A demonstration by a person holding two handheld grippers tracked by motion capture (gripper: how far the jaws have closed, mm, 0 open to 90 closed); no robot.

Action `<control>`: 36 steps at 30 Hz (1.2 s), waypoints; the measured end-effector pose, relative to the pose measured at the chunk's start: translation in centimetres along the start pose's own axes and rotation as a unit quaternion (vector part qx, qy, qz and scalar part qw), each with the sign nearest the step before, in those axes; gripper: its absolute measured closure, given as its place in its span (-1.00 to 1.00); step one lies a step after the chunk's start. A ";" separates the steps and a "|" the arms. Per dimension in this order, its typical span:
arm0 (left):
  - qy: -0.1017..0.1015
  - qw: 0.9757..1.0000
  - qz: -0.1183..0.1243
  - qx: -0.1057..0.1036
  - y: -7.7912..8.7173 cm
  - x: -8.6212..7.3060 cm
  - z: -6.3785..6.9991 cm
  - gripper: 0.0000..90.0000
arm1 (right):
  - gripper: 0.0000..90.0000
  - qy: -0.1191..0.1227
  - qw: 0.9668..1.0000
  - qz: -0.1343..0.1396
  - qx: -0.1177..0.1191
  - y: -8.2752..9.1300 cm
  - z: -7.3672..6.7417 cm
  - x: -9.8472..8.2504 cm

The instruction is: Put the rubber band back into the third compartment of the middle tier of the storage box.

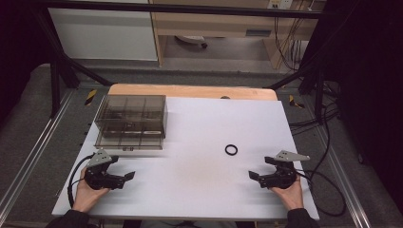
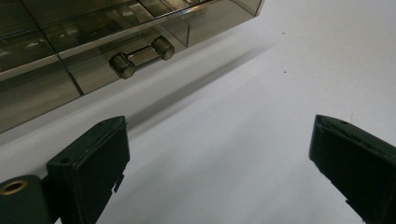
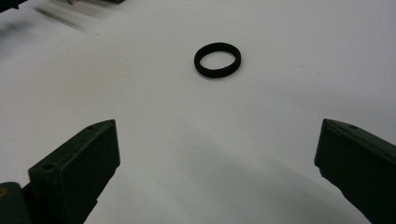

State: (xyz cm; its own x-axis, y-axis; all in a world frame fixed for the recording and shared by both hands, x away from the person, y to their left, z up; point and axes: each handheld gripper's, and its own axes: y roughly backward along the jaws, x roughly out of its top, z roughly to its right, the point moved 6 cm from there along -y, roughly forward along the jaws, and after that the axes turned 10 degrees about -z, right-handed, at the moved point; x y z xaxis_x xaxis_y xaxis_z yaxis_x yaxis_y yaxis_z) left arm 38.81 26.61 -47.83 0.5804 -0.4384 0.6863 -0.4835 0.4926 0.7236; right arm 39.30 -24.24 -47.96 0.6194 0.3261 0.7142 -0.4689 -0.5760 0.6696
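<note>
Jaws spread wide and gripping nothing, you are resting your left gripper (image 1: pixel 124 177) and right gripper (image 1: pixel 255 176) low in the frame. The ring (image 1: pixel 231 149) is lying right of centre, the drawer box (image 1: pixel 131 121) upper left, shut; nothing looks begun.

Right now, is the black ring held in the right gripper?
No, the black ring lies on the white table ahead of the open right gripper.
</note>
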 end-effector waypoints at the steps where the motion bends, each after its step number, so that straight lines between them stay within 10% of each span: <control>1: 0.000 1.000 0.000 0.000 0.0 0.0 0.0 -0.89 | -0.98 0.000 1.000 -0.002 -0.001 -0.1 -0.1 0.1; 36: 0.001 1.000 0.003 0.000 0.0 0.1 -0.1 -0.89 | -0.98 0.004 1.000 -0.005 -0.014 -1.1 -0.6 2.1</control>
State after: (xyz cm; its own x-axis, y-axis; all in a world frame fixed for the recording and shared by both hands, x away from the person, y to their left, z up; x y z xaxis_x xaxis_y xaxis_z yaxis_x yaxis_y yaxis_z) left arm 38.88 26.67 -47.76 0.5796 -0.4334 0.6901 -0.4873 0.4944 0.7198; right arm 40.75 -22.51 -47.09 0.6194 0.3369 0.7091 -0.4800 -0.5522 0.6817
